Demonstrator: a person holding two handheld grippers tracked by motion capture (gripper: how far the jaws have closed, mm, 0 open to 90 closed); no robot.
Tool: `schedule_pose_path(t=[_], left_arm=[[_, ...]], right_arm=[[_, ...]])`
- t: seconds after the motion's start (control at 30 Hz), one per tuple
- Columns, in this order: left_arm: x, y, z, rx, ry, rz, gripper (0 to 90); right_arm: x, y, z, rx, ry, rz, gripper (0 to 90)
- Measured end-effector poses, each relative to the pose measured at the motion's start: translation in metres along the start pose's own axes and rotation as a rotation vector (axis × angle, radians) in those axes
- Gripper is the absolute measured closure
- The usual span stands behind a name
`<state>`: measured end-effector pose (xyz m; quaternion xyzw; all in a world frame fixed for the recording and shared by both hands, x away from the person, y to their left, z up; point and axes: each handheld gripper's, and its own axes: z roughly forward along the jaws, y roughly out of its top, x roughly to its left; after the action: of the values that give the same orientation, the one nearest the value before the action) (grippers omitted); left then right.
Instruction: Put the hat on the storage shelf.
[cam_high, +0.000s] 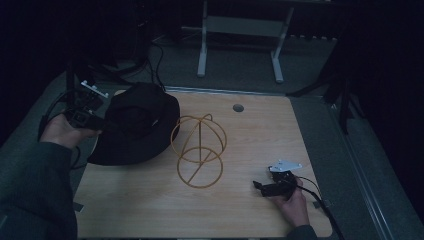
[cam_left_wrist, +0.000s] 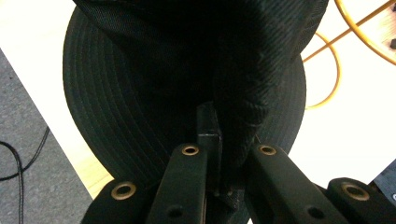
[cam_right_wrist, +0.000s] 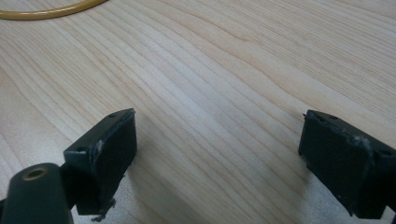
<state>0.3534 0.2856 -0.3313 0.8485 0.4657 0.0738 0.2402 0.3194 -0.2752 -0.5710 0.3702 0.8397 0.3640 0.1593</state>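
A black bucket hat (cam_high: 135, 125) lies at the left of the wooden table (cam_high: 260, 135), partly lifted at its near-left side. My left gripper (cam_high: 106, 125) is shut on a fold of the hat's fabric. In the left gripper view the jaws (cam_left_wrist: 219, 140) pinch that fold, with the hat (cam_left_wrist: 140, 93) spread beyond them. A gold wire stand (cam_high: 200, 150) of rings stands upright mid-table, just right of the hat, and one ring of the stand (cam_left_wrist: 337, 70) shows past the brim. My right gripper (cam_high: 261, 187) rests low at the front right, open (cam_right_wrist: 219, 140), with bare wood between its pads.
A grey cable hole (cam_high: 238, 107) sits in the table near its far edge. Behind the table stand white table legs (cam_high: 202, 45) and loose cables (cam_high: 155, 60) on the dark floor. A dark tripod (cam_high: 344, 100) stands off the right edge. The stand's base ring (cam_right_wrist: 46, 11) lies ahead of the right gripper.
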Motion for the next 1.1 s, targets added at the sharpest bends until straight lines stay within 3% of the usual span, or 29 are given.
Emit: schedule_pose_path(t=[1.1], left_arm=[[-0.008,0.012,-0.035,-0.049,-0.006,0.034,88.5]], right_arm=[[0.000,0.000,0.000,-0.001,0.000,-0.002,11.3]])
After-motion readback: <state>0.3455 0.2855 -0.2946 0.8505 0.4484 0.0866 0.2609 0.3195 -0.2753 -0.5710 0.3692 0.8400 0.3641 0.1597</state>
